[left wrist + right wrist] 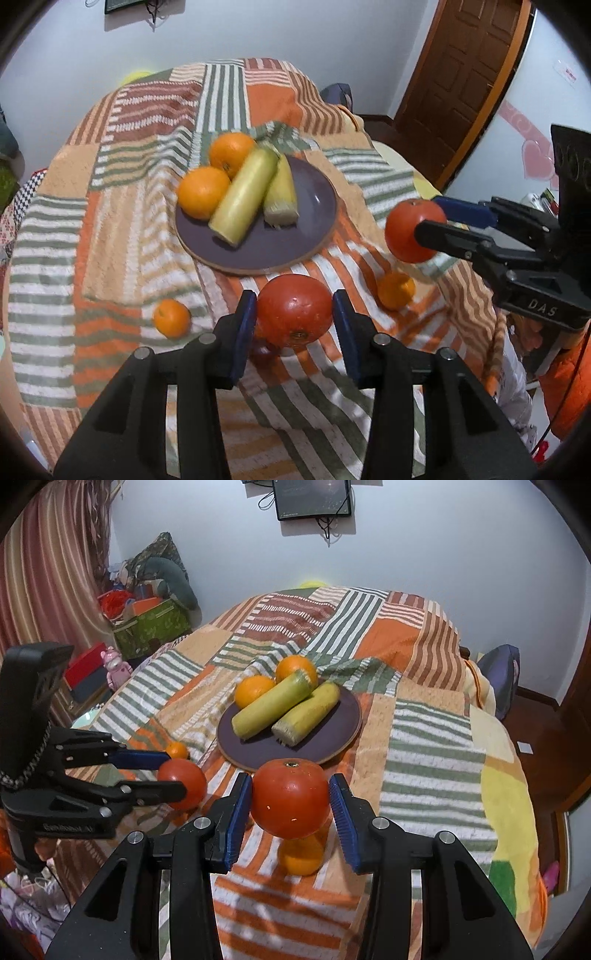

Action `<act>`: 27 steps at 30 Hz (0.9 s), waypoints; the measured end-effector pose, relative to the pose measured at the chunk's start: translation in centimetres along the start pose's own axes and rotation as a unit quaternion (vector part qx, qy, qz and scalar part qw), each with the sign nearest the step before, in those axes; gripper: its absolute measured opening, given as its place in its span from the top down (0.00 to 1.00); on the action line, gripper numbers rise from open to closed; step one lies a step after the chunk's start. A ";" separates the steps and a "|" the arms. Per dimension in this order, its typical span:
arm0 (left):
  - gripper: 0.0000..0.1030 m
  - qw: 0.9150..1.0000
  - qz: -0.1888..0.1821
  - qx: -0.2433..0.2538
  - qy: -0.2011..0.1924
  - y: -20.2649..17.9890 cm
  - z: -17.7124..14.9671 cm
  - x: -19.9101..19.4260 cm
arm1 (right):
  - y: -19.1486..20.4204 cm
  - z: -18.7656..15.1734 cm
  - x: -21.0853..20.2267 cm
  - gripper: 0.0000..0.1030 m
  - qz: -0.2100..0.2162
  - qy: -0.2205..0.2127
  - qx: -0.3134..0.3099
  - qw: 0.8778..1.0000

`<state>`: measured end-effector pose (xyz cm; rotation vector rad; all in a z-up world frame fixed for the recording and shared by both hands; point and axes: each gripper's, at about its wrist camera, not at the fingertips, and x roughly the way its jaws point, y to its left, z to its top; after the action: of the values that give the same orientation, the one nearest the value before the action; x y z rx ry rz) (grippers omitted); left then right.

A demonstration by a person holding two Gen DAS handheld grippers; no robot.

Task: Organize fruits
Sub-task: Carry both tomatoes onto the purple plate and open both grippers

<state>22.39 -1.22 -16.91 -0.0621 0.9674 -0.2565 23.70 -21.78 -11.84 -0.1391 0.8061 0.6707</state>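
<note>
**A:** What is each claw doing?

**B:** The left claw (294, 317) is clenching a red tomato (294, 311) between its blue pads, lifted clear of the striped cloth (122, 258) covering the table. The right claw (290, 799) is grasping a second tomato (290, 798) the same way, also held in the air.

**A:** What is lying near them?

**B:** Directly beneath the right claw, a small orange (301, 854) is sitting on the cloth. Just ahead and left of the left claw, another small orange (172, 318) is resting there too.

**A:** And farther out?

**B:** Ahead of both claws, a dark purple plate (314, 206) is holding two larger oranges (203, 192) and two pale husked corn cobs (245, 195). Its near portion is lying bare.

**A:** Which step is this?

**B:** It looks like carrying: both tomatoes are picked up and seemingly heading to the plate. Next, each claw likely needs to be moving forward over the bare near part, lowering, then releasing gently, since a round tomato could be rolling off. The loose oranges would be following afterward.
</note>
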 end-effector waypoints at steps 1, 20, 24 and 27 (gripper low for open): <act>0.59 1.000 0.001 -0.001 -0.003 0.3 0.5 0.0 | -0.2 0.3 0.2 0.61 0.000 -0.001 0.000 1.000; 0.59 1.000 -0.011 -0.007 0.016 2.4 5.0 6.4 | -3.0 4.0 8.5 0.61 -0.004 0.030 -0.002 1.000; 0.59 1.000 -0.007 -0.002 0.021 2.5 5.2 7.5 | -2.9 3.8 9.7 0.61 0.000 0.040 -0.007 0.999; 0.59 1.000 -0.005 -0.001 0.024 2.6 5.2 8.2 | -2.9 3.7 10.1 0.61 -0.001 0.039 -0.009 0.999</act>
<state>31.58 -0.97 -20.95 -0.0639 1.0151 -0.2677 32.82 -17.68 -16.83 -0.1829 0.8746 0.6746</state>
